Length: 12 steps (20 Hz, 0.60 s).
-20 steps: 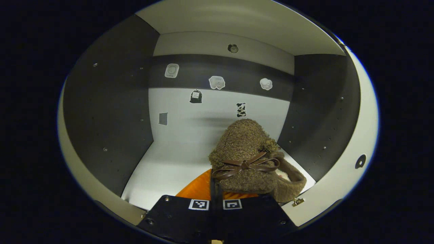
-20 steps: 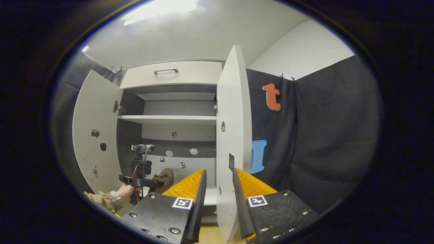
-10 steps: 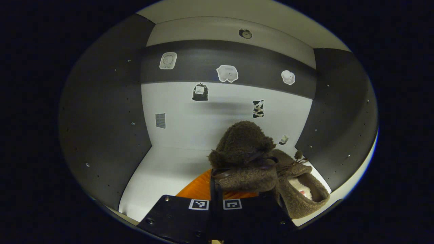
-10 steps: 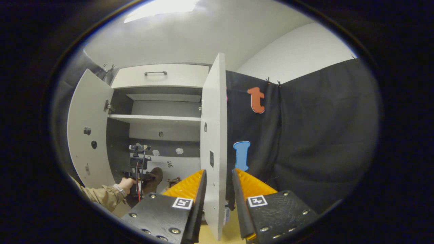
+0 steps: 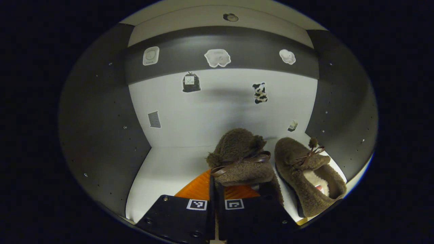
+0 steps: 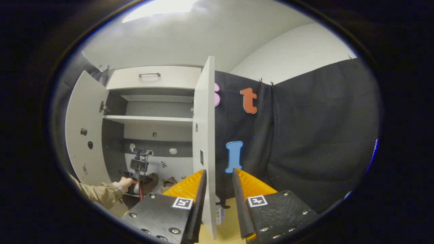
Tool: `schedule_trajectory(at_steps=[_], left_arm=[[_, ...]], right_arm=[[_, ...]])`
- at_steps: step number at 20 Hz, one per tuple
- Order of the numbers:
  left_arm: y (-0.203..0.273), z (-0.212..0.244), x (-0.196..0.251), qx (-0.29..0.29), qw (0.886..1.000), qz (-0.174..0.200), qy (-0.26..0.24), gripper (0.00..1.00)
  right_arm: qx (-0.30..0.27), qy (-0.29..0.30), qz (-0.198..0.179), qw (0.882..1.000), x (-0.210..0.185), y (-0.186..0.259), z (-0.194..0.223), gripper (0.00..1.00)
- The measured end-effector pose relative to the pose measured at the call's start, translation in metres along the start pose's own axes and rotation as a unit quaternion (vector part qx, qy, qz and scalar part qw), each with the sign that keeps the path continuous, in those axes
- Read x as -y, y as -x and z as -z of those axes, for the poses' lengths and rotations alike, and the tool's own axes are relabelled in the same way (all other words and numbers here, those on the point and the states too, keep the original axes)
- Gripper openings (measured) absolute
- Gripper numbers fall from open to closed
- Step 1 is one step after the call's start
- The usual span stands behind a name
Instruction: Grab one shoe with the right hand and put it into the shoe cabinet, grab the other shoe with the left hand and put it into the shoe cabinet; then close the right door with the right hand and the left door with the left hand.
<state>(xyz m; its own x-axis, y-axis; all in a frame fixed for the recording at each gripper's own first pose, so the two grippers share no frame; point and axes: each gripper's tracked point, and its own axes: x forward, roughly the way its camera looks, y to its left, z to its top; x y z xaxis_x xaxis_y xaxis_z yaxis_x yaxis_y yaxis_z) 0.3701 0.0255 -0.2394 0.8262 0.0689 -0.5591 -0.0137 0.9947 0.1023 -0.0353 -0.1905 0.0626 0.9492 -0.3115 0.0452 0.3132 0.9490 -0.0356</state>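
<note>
Left gripper view close inside shoe cabinet (image 5: pixel 101 112), right gripper view farther outside, both sharing its lower compartment.

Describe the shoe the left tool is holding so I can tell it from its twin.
Look inside the cabinet, on its white floor. Two fuzzy brown shoes lie there; the held shoe is the left one, clamped in the left tool, while the other shoe lies free beside the right wall.

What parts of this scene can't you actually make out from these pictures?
- Left gripper view: the heel of the held shoe is hidden by the left gripper; whether its sole touches the cabinet floor is unclear.
- Right gripper view: both shoes are too small for detail.
- Right gripper view: the right door hides the cabinet's right side.
</note>
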Motion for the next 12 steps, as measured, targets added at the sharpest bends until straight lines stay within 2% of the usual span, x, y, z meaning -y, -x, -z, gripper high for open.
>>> schedule_trajectory(at_steps=[2,5,10,11,12], left_arm=[[-0.004,0.008,0.001,-0.019,1.0,-0.003,-0.006,0.08],[-0.002,0.003,0.001,-0.012,1.0,-0.003,-0.011,0.18],[0.023,0.002,-0.003,-0.011,1.0,-0.004,0.001,0.34],[0.03,0.001,-0.005,-0.007,1.0,-0.002,0.005,0.46],[0.04,-0.003,-0.006,0.0,1.0,0.0,0.009,0.49]], right_arm=[[0.001,-0.004,0.007,1.0,0.006,0.003,-0.002,0.38],[-0.001,-0.01,0.016,1.0,0.018,0.007,0.0,0.38],[-0.001,-0.018,0.006,1.0,0.029,0.008,0.003,0.39],[-0.001,-0.019,0.003,1.0,0.029,0.008,0.003,0.39],[-0.003,-0.02,-0.002,1.0,0.029,0.008,0.004,0.39]])
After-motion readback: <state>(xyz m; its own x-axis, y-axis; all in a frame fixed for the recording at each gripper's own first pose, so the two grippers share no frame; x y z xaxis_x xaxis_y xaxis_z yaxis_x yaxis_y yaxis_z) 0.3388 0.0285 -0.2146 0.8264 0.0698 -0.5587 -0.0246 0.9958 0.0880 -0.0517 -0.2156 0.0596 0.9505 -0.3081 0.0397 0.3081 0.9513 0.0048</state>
